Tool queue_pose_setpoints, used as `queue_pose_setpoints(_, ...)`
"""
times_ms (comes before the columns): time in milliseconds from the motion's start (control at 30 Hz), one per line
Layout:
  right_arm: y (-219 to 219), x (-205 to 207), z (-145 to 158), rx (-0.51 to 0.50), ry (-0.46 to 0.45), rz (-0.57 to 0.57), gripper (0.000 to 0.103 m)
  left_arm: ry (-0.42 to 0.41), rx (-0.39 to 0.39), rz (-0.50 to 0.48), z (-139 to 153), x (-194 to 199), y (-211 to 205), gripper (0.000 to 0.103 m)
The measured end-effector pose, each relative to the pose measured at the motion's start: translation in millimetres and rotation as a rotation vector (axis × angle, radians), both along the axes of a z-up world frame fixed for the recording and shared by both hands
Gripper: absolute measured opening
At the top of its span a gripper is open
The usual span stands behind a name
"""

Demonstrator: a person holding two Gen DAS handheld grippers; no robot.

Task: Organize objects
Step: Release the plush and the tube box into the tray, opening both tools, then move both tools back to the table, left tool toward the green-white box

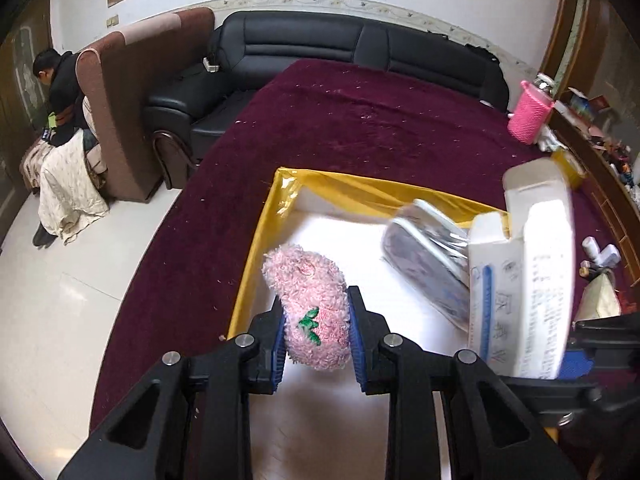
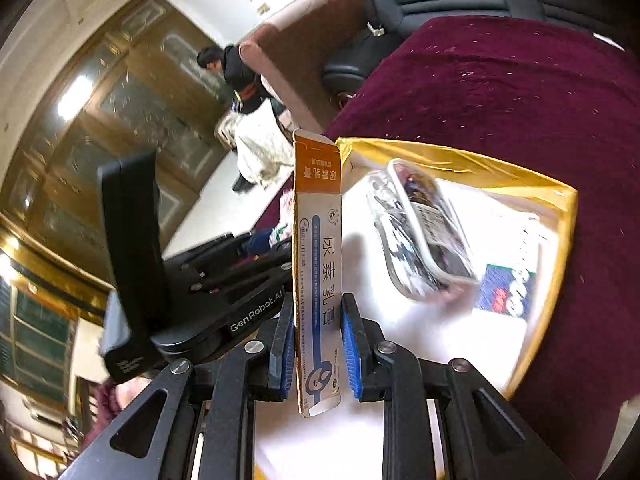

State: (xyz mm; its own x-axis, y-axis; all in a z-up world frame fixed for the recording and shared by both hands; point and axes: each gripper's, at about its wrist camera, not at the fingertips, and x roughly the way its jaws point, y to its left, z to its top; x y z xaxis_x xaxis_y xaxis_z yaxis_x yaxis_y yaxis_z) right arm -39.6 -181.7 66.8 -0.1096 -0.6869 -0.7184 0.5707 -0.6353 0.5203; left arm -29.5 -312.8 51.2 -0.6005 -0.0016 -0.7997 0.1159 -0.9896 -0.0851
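Observation:
My left gripper [image 1: 318, 330] is shut on a pink fluffy plush [image 1: 310, 300] with a green leaf stitched on it, held over the white floor of a yellow-walled box [image 1: 256, 240]. My right gripper [image 2: 318, 342] is shut on a tall white and orange carton [image 2: 318, 272] with blue print, also above the box [image 2: 560, 216]. In the left wrist view the carton [image 1: 528, 280] stands at the right, with the right gripper [image 1: 580, 360] under it. A clear plastic packet [image 1: 424, 248] with dark contents lies tilted inside the box and looks blurred [image 2: 424, 232].
The box sits on a dark red cloth [image 1: 360, 120] over a table. A pink knitted basket [image 1: 530, 114] stands at the far right edge, next to a cluttered shelf [image 1: 600, 148]. A black sofa [image 1: 340, 52], a brown armchair [image 1: 132, 100] and a seated person [image 1: 60, 84] are beyond.

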Motion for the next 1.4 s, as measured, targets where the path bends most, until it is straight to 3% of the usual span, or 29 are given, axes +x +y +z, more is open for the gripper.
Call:
queue_pose_setpoints(200, -11.2, -29.2, -16.6, 0.068, 0.004, -0.014, 0.024, 0.011, 0.068, -0.007, -1.9, -1.9, -9.9, 0.033)
queue_pose_setpoints(333, -9.2, -43.6, -24.2, 0.082, -0.005, -0.035, 0.024, 0.035, 0.106, -0.046, 2.6, 2.9, -7.4, 0.055)
queue_pose_setpoints(600, -17.0, -58.2, -26.4, 0.131, 0.006, -0.077, 0.024, 0.103, 0.141, -0.004, 23.9, 26.0, -19.2, 0.066)
queue_pose_setpoints(667, -15.8, -60.4, -27.7, 0.118, -0.012, -0.080, 0.029, 0.130, 0.150, 0.011, 31.4, 35.0, -23.2, 0.072)
queue_pose_setpoints(767, -8.4, -58.4, -22.7, 0.073, -0.037, -0.098, 0.055, 0.156, 0.174, 0.050, 39.5, 49.6, -31.3, 0.085)
queue_pose_setpoints(833, -0.6, -52.7, -13.8, 0.045, -0.037, -0.105, 0.071, 0.157, 0.193, 0.078, 42.3, 56.6, -36.9, 0.086)
queue_pose_setpoints(900, 8.3, -45.6, -3.0, 0.036, -0.011, -0.105, 0.075, 0.151, 0.224, 0.096, 42.0, 60.7, -40.3, 0.087)
queue_pose_setpoints(1000, 29.2, -30.1, 20.9, 0.038, 0.066, -0.122, 0.081, 0.139, 0.271, 0.113, 39.6, 66.8, -41.5, 0.087)
queue_pose_setpoints(1100, 58.4, -12.0, 49.0, 0.073, 0.200, -0.184, 0.089, 0.149, 0.295, 0.095, 41.9, 75.1, -31.7, 0.087)
queue_pose_setpoints(1167, 82.4, 4.8, 69.0, 0.123, 0.333, -0.255, 0.093, 0.158, 0.295, 0.073, 45.8, 78.3, -23.3, 0.087)
queue_pose_setpoints(1233, 112.8, 27.9, 90.0, 0.172, 0.500, -0.356, 0.103, 0.169, 0.291, 0.032, 51.6, 80.8, -7.1, 0.087)
queue_pose_setpoints(1333, 156.6, 55.0, 100.1, 0.180, 0.681, -0.510, 0.103, 0.175, 0.277, -0.048, 59.6, 81.4, 22.6, 0.087)
queue_pose_setpoints(1400, 182.9, 55.3, 91.9, 0.196, 0.661, -0.578, 0.103, 0.168, 0.262, -0.099, 61.9, 80.5, 46.4, 0.087)
